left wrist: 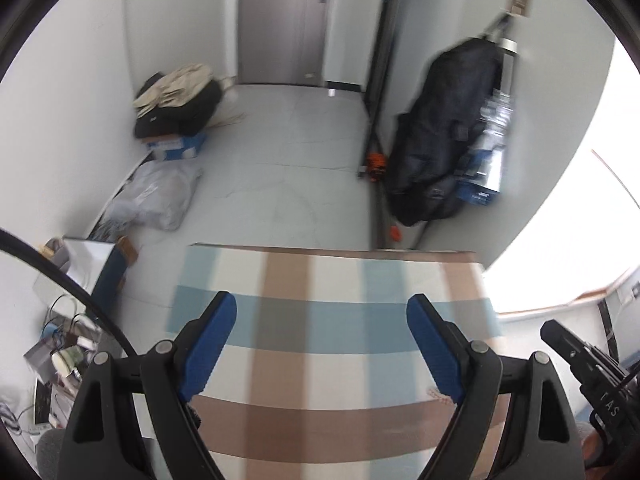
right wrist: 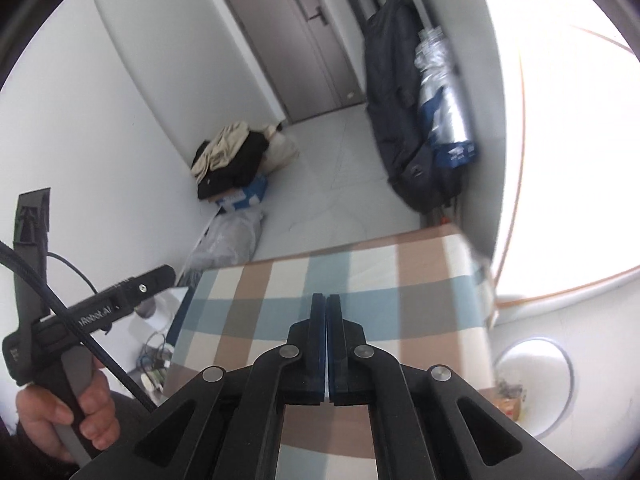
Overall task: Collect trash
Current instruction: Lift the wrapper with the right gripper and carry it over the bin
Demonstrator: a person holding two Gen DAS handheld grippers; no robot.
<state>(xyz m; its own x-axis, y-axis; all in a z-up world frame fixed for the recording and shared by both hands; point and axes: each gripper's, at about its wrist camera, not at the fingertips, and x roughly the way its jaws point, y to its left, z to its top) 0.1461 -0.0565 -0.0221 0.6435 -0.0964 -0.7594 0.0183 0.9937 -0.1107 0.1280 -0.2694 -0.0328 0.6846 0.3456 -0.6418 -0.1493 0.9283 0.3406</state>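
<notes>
Your left gripper hangs with its blue-padded jaws spread wide and nothing between them, over a table covered by a blue, brown and cream checked cloth. Beyond the table edge you see pale floor tiles, a crumpled grey plastic bag against the left wall, a blue-and-white cardboard box topped with dark and beige clothes, a long black fabric bag leaning at the right wall, and a grey door.
</notes>
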